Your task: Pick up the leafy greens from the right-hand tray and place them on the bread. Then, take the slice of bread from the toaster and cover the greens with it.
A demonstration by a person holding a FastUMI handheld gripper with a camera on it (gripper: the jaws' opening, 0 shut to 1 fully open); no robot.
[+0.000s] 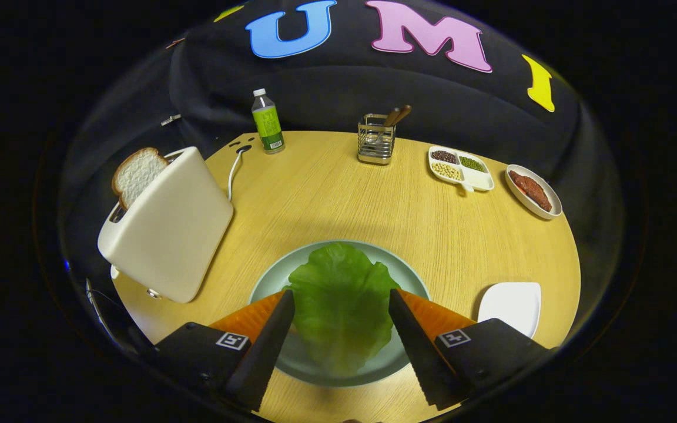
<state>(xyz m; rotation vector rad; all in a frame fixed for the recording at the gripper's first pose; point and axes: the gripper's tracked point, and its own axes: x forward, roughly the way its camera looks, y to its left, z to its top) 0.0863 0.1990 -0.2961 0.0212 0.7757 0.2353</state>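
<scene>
A green lettuce leaf [338, 276] lies spread over the middle of a pale green plate [268, 282] on the wooden table; whatever is under the leaf is hidden. My gripper [341, 294] hangs just above it, open, one finger at each side of the leaf and neither pressing on it. Beyond the fingers to the left stands a cream toaster [168, 235] with a slice of white bread [137, 174] sticking up out of its slot.
A small white square tray [510, 305] sits right of the plate. Along the table's far side stand a green-labelled bottle [268, 121], a wire utensil holder [375, 140], a divided dish of beans [461, 167] and an oval dish of red slices [532, 191].
</scene>
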